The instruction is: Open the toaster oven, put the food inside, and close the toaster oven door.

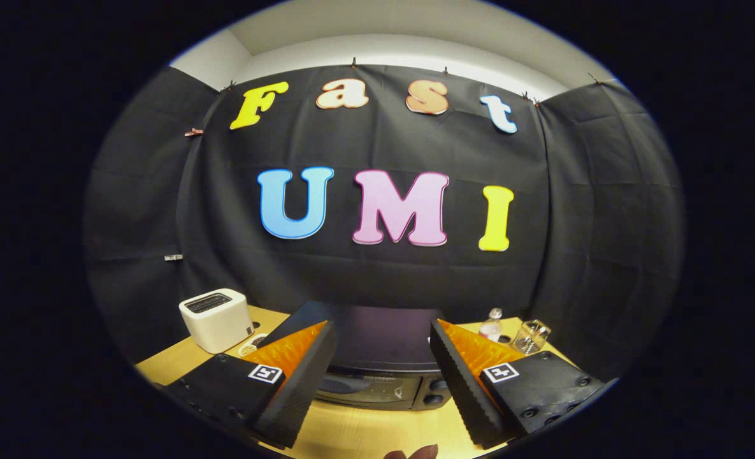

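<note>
- We see our gripper [382,363] with its two fingers spread wide, nothing between the pads, hovering above the pale wooden tabletop [364,433].
- The black, box-shaped metal toaster oven [377,370] sits just ahead of the fingers, framed in the gap between them; its dark glass door [358,390] looks shut, with round knobs [438,392] beside the glass.
- We judge the oven heavy and rigid, unlikely to slide under a gentle pull. The door should swing stiffly on a hinge, and its glass is slick and breakable, so we would hook or pinch the handle along the door's edge, not the glass. We cannot make out the handle clearly from here.
- We cannot pick out the food. A pale round thing [250,347] lies by the white, rounded plastic slot toaster [216,319]; what it is we cannot tell.
- A small clear bottle [492,325] and a clear glass jar [531,336] stand beyond the oven, fragile and best avoided.
</note>
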Demonstrator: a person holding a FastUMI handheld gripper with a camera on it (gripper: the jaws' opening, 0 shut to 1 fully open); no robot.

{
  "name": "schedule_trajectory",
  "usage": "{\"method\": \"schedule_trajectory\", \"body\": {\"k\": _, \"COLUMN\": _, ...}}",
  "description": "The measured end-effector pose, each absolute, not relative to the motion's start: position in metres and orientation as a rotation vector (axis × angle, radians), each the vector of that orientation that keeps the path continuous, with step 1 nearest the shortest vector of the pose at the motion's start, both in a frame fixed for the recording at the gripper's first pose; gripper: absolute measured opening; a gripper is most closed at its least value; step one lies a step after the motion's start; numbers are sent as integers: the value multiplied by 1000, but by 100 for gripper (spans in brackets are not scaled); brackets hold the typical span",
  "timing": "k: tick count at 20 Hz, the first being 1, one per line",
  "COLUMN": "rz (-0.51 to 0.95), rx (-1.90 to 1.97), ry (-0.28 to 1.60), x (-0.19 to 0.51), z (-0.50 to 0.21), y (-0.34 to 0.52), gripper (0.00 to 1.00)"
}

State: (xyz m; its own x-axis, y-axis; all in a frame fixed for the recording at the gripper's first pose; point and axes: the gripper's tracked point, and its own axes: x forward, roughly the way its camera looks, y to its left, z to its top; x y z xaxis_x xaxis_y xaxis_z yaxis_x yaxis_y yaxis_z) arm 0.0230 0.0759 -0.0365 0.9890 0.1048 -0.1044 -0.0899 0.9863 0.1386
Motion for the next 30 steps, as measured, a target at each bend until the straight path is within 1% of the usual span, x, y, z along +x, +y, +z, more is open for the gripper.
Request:
{"method": "schedule_trajectory", "body": {"k": 7, "rz": 115, "rx": 117, "ry": 266, "x": 52, "z": -106, "y": 119, "gripper": 98}}
{"method": "schedule_trajectory", "body": {"k": 13, "rz": 102, "rx": 82, "ry": 364, "x": 75, "z": -148, "y": 140, "gripper": 98}}
{"method": "schedule_trajectory", "body": {"k": 17, "rz": 69, "rx": 91, "ry": 365, "x": 79, "z": -146, "y": 143, "gripper": 97}}
{"method": "schedule_trajectory", "body": {"k": 20, "rz": 53, "rx": 108, "ry": 379, "x": 80, "z": -156, "y": 144, "gripper": 99}}
{"method": "schedule_trajectory", "body": {"k": 22, "rz": 40, "rx": 135, "ry": 399, "x": 77, "z": -160, "y": 141, "gripper": 99}}
{"method": "schedule_trajectory", "body": {"k": 30, "rz": 48, "rx": 115, "ry": 419, "x": 38, "z": -168, "y": 141, "gripper": 99}}
